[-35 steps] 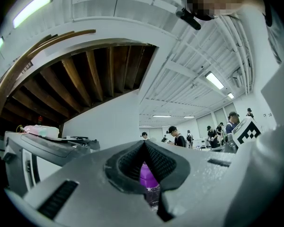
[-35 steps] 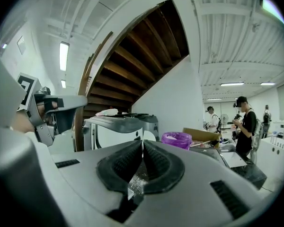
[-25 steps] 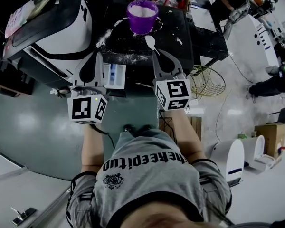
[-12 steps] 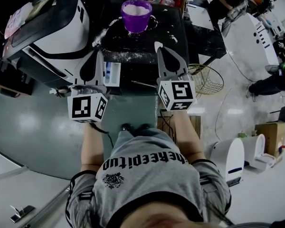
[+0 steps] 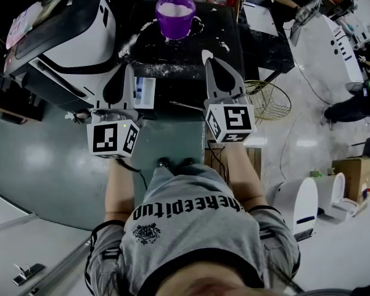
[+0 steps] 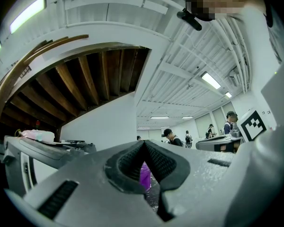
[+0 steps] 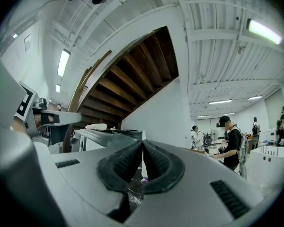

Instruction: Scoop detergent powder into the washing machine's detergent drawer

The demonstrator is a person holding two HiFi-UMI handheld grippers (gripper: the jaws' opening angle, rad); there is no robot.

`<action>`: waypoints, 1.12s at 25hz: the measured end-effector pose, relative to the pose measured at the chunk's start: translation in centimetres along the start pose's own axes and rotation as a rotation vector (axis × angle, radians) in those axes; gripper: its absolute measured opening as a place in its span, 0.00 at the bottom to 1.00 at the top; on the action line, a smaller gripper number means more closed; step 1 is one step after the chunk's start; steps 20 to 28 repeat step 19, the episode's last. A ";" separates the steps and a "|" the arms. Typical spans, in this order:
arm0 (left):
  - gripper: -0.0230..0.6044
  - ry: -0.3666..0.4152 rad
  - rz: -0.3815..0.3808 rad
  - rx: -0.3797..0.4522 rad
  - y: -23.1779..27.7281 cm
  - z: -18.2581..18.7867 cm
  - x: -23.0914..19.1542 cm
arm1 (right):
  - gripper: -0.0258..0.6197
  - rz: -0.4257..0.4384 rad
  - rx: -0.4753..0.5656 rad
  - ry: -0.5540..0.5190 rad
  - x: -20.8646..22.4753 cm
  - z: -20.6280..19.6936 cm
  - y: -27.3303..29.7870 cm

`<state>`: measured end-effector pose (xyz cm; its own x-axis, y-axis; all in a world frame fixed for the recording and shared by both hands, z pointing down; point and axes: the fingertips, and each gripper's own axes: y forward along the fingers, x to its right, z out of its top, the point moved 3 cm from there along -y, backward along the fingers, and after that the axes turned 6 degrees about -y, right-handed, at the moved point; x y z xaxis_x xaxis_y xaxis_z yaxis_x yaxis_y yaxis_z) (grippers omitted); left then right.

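Note:
A purple cup [image 5: 176, 14] full of white powder stands at the far side of the black table [image 5: 234, 39]. The washing machine [image 5: 68, 36] is on the left, its white detergent drawer [image 5: 146, 95] pulled open below the table's front edge. My right gripper [image 5: 213, 63] is shut on a white spoon [image 5: 205, 55], whose bowl sticks out past the tips above the table; the spoon [image 7: 142, 171] shows edge-on between the pads. My left gripper [image 5: 124, 73] is shut and empty, just left of the drawer. The purple cup [image 6: 145, 176] shows through its jaw gap.
Spilled powder [image 5: 166, 71] lies over the black table. A wire basket [image 5: 268, 103] sits to the right of the table. A cardboard box [image 5: 351, 177] and white fixtures [image 5: 308, 202] stand on the floor at right. People work at benches in the background.
My right gripper with the spoon has drawn back a little to the right, away from the purple cup. The left gripper has stayed by the drawer.

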<state>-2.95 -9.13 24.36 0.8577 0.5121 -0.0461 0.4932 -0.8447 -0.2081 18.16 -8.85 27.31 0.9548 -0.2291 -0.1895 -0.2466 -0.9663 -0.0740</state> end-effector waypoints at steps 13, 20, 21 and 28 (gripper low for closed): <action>0.04 0.012 0.009 0.011 -0.8 0.6 0.1 | 0.05 -0.003 0.045 -0.037 -0.5 1.4 -0.8; 0.04 0.010 0.014 0.012 -1.0 0.8 0.1 | 0.05 0.000 0.049 -0.036 -0.5 1.7 -0.8; 0.04 0.010 0.014 0.012 -1.0 0.8 0.1 | 0.05 0.000 0.049 -0.036 -0.5 1.7 -0.8; 0.04 0.010 0.014 0.012 -1.0 0.8 0.1 | 0.05 0.000 0.049 -0.036 -0.5 1.7 -0.8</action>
